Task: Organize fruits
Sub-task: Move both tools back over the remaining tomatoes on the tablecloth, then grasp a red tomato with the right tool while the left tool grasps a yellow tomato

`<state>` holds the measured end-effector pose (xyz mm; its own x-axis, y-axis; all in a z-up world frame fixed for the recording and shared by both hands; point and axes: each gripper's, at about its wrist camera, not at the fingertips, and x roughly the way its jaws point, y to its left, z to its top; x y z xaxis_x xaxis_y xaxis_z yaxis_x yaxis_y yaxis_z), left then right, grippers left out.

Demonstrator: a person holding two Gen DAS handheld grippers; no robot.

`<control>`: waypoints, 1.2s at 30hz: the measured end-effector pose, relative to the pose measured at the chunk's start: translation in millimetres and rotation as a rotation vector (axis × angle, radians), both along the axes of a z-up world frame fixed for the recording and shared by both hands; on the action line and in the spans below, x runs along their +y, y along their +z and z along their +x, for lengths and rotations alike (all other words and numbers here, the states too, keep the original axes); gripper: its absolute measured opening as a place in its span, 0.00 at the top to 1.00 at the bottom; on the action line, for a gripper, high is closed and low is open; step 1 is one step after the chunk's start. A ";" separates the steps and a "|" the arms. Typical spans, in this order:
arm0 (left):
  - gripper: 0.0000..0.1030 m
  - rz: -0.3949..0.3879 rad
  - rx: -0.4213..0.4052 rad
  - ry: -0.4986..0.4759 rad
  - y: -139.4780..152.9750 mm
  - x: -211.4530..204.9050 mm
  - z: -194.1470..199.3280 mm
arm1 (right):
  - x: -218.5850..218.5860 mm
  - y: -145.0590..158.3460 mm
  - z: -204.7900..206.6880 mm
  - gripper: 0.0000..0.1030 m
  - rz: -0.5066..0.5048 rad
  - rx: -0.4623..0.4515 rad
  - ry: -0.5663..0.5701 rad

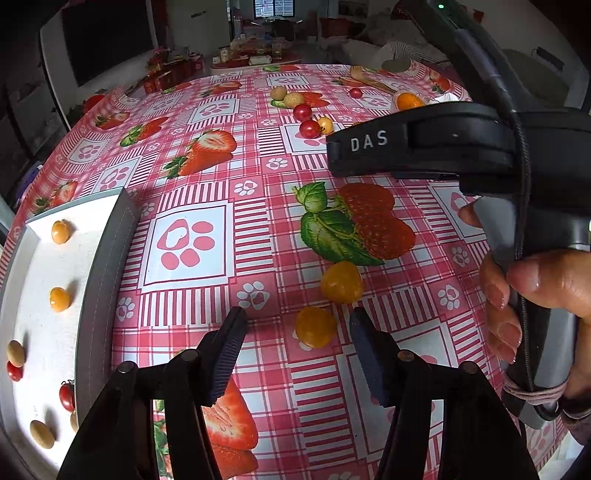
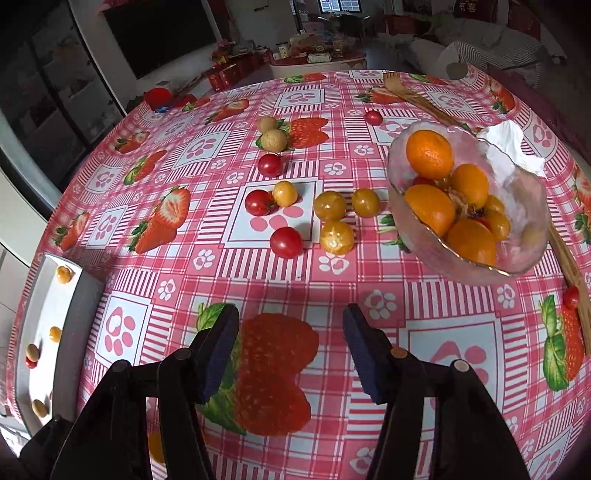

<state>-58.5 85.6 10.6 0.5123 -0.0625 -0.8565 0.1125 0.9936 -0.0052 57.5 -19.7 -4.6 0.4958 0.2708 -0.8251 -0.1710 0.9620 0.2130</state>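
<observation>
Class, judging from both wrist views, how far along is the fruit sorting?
Done: several small fruits already lie on the white tray. In hand: nothing is gripped; the open left gripper frames a yellow fruit on the tablecloth. The right gripper is open and empty. Left: loose cherry tomatoes and yellow fruits, plus the glass bowl of oranges.

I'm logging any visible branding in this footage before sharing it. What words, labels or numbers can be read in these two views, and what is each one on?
"DAS": white letters on the black body of the right gripper, seen in the left wrist view.
Red packaging at the top of the right wrist view carries pale characters, too blurred to read.
Boxes on the far table: too small to read.
The tablecloth shows only strawberries and paw prints, no text.
</observation>
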 end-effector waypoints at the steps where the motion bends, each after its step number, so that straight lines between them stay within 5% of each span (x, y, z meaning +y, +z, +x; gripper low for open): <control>1: 0.43 0.000 0.000 -0.001 0.2 -0.8 0.7 | 2.8 -0.3 6.3 0.39 -0.007 -0.009 -0.006; 6: 0.53 -0.006 -0.011 0.015 1.1 -3.0 1.8 | 15.9 -1.7 27.5 0.45 -0.042 -0.042 -0.016; 9: 0.65 -0.005 -0.020 0.014 2.1 -4.0 1.1 | 20.3 -2.6 31.4 0.78 -0.084 -0.062 -0.023; 20: 0.72 -0.078 -0.034 0.029 3.0 9.0 -7.5 | -26.3 -1.3 -17.1 0.79 0.086 0.029 0.001; 29: 0.72 -0.043 -0.046 0.007 2.6 3.7 -11.1 | -57.5 1.0 -84.9 0.79 0.110 0.052 -0.006; 36: 0.79 -0.099 -0.035 0.009 5.9 8.7 -13.8 | -70.9 7.1 -115.6 0.79 0.119 0.048 -0.024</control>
